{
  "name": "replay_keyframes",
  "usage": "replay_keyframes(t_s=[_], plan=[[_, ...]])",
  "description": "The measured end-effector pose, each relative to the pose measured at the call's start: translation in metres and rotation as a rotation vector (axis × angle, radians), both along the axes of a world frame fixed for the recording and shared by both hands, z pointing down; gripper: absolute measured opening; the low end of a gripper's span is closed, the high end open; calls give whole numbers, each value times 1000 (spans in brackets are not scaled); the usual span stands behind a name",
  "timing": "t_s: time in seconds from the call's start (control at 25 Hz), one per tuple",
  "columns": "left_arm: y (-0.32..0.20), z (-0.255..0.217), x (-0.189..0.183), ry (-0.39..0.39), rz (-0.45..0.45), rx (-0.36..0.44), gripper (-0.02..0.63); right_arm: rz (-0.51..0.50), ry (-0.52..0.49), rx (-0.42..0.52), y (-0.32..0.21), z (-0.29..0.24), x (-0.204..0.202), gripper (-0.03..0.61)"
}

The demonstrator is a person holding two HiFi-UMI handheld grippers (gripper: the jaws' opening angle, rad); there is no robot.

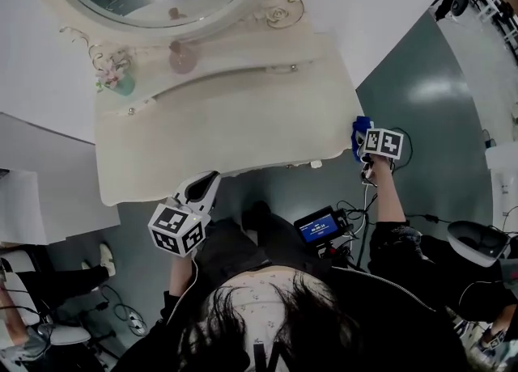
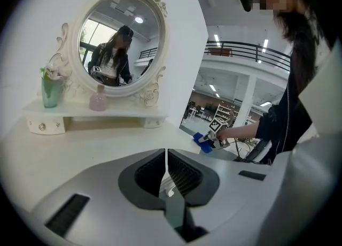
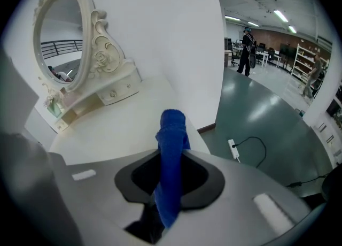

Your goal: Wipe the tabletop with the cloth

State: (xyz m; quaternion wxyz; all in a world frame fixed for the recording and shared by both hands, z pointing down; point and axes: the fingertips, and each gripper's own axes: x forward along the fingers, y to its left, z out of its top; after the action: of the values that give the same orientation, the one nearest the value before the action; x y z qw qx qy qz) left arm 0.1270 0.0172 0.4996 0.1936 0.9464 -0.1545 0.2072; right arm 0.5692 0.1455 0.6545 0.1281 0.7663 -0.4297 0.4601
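— What's in the right claw (image 3: 171, 158)?
— A blue cloth (image 3: 172, 132), pinched between the jaws and sticking up past them.
— And beyond it?
— The cream bench (image 3: 120, 127), with an ornate oval mirror (image 3: 57, 41) at its far left. To the right, green floor (image 3: 267, 114) with a white power strip (image 3: 234, 150) and its cable (image 3: 255, 139).

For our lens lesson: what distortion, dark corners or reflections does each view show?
Head view: even light, tabletop edge bows. Left gripper view: black corners, ceiling light reflected in the mirror. Right gripper view: cloth sharp, pale sheen on the floor.
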Motion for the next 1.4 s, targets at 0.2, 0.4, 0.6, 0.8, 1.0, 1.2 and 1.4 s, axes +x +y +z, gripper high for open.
replay_keyframes(t_s=[0.2,0.4,0.6,0.8,1.0,1.2,1.4], plan=[[-2,-3,-24,16,-12,-1,-6,-9,-14,-1,-9,0,-29,80],[-16,-4,-64,26,-26,-2,-6,-52,-1,-31,-33,1,-76,80],[-33,-7,-123,37,-58,-2,-6,-70,-22,-31,-59,2,-137,80],[-51,-5,-184,42,-88,0,-6,-101,-48,-14,-92,5,-207,80],[-73,-1,-236,54,-122,-2,-6,-154,-61,-1,-135,8,-281,80],[-82,0,-275,71,-146,-7,-6,-262,-104,10,-176,9,-360,80],[-81,6,-304,74,-174,-8,-6,-398,-115,39,-217,7,-435,80]])
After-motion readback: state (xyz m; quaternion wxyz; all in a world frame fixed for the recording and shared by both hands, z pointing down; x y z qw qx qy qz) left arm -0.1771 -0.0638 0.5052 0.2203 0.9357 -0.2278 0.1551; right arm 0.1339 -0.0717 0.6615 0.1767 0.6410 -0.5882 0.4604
